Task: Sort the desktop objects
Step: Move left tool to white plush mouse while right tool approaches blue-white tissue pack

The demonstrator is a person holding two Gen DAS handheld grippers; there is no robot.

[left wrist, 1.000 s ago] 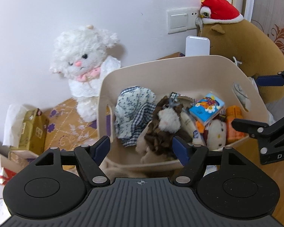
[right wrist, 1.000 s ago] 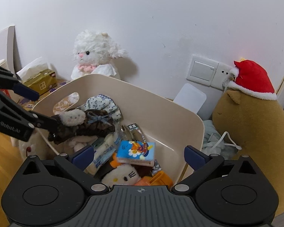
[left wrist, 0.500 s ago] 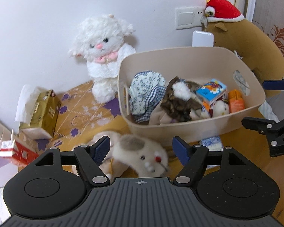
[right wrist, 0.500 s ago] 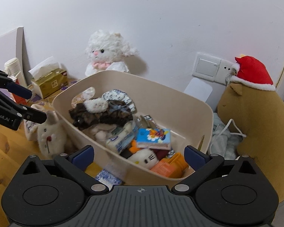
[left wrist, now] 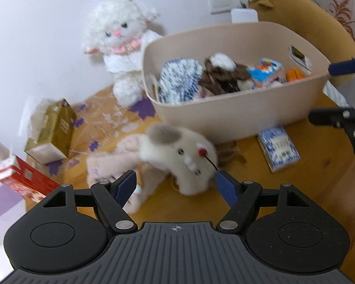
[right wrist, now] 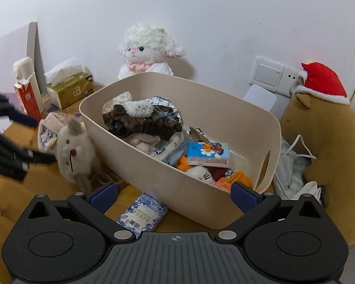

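Note:
A beige plastic bin (left wrist: pixel 236 116) (right wrist: pixel 224 118) on the wooden desk holds a brown-and-white plush (right wrist: pixel 139 118), a patterned cloth (left wrist: pixel 177 80), a blue tissue pack (right wrist: pixel 208 153) and other small items. A cream plush mouse (left wrist: pixel 177 156) (right wrist: pixel 73 146) lies on the desk in front of the bin. My left gripper (left wrist: pixel 176 187) is open and empty, just short of the mouse. A blue-white tissue pack (left wrist: pixel 278 148) (right wrist: pixel 142 214) lies by the bin. My right gripper (right wrist: pixel 175 194) is open and empty, over that pack at the bin's near wall.
A white lamb plush (right wrist: pixel 149 49) sits against the wall behind the bin. A brown plush with a red hat (right wrist: pixel 324 118) stands at the right. A gold tissue box (left wrist: pixel 52 130) and a red-white carton (left wrist: pixel 21 179) stand at the left. White cables (right wrist: pixel 295 161) lie at the right.
Both grippers have pulled back from over the bin and dropped lower. The brown-and-white plush was let go into the bin. The plush mouse now lies right before my left gripper.

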